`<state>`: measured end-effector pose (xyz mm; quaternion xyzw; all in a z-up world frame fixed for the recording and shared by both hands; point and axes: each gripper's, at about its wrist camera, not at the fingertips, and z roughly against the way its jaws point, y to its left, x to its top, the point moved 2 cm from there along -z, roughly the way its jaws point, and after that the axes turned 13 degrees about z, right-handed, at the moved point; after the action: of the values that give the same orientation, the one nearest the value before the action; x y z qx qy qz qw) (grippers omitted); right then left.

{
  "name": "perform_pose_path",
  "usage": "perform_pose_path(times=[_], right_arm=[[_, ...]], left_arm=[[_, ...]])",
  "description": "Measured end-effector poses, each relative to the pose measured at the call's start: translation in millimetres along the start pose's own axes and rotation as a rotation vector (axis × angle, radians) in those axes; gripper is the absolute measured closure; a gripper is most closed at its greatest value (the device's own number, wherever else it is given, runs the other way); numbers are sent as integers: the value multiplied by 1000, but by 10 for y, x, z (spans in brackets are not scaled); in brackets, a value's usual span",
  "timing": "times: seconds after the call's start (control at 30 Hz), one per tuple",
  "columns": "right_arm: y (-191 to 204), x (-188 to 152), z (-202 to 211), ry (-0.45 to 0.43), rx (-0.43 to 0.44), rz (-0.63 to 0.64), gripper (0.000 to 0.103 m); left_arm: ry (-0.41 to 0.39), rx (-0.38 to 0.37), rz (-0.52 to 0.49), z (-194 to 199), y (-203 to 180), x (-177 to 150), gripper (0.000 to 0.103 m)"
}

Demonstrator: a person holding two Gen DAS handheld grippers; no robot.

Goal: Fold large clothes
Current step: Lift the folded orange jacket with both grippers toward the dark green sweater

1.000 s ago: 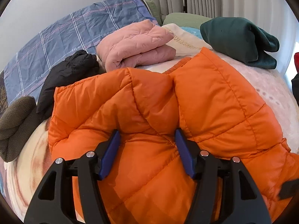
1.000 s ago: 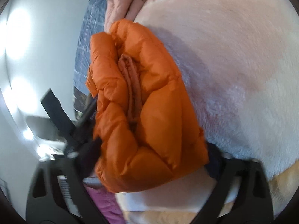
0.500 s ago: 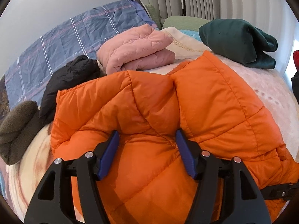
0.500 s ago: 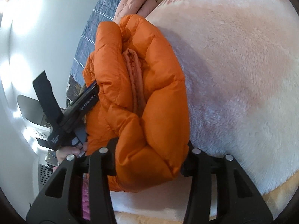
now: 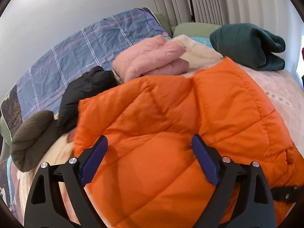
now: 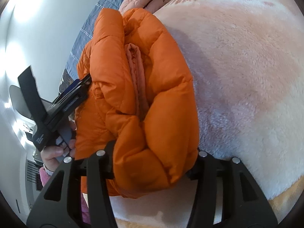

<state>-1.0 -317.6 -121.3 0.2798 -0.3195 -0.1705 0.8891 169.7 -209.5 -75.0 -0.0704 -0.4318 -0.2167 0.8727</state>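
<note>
An orange puffer jacket (image 5: 171, 125) lies folded on a pale fleece blanket (image 5: 281, 95) on the bed. My left gripper (image 5: 150, 152) is open, its blue pads (image 5: 95, 155) spread just above the jacket's near part, holding nothing. In the right wrist view the jacket's bunched end (image 6: 144, 98) sits between the wide-apart fingers of my right gripper (image 6: 153, 163), which is open around it. The left gripper (image 6: 62, 104) shows there at the jacket's left side, held by a hand.
Folded clothes lie behind the jacket: a pink quilted one (image 5: 152, 58), a dark green one (image 5: 248, 45), a black one (image 5: 87, 93) and an olive fleece (image 5: 32, 136). A blue checked quilt (image 5: 79, 53) lies along the wall. Curtains (image 5: 218, 0) hang at the back.
My left gripper has drawn back and up a little, opening slightly wider. The right gripper's jaws have spread wide around the jacket's end, and the jacket has settled onto the blanket.
</note>
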Motion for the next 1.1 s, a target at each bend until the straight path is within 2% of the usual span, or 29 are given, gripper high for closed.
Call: perform_pose_path(times=[0.13, 0.2, 0.27, 0.4, 0.5, 0.57, 0.6, 0.63, 0.7, 0.77, 0.8, 0.93, 1.1], right_arm=[[-13, 12, -20, -2, 11, 0, 52], [-13, 12, -27, -4, 9, 7, 52], [-9, 12, -37, -5, 8, 14, 51], [11, 0, -53, -12, 0, 32, 50], [27, -9, -58, -20, -5, 50, 50], [40, -8, -63, -24, -6, 64, 49], [59, -18, -48, -26, -8, 87, 49], [92, -9, -40, -32, -18, 116, 54], [262, -3, 31, -65, -55, 215, 66], [407, 28, 114, -106, -87, 303, 75], [492, 70, 194, -142, -97, 350, 76], [616, 307, 534, -276, -91, 406, 77], [609, 865, 1109, -446, -133, 415, 77]], left_arm=[[29, -78, 186, 144, 514, -43, 12], [59, -182, 348, 196, 849, -129, 4], [92, -300, 472, 206, 1057, -251, 2], [228, -419, 523, -59, 1060, -517, 1], [289, -557, 649, -291, 1072, -635, 1], [313, -623, 701, -411, 1050, -668, 3], [305, -638, 698, -421, 1017, -658, 14], [280, -632, 670, -373, 962, -618, 19], [221, -592, 581, -209, 840, -488, 40], [143, -547, 468, 39, 659, -271, 47], [105, -539, 426, 156, 583, -159, 50], [-46, -562, 297, 670, 236, 482, 50], [-142, -581, 179, 960, -246, 1255, 50]])
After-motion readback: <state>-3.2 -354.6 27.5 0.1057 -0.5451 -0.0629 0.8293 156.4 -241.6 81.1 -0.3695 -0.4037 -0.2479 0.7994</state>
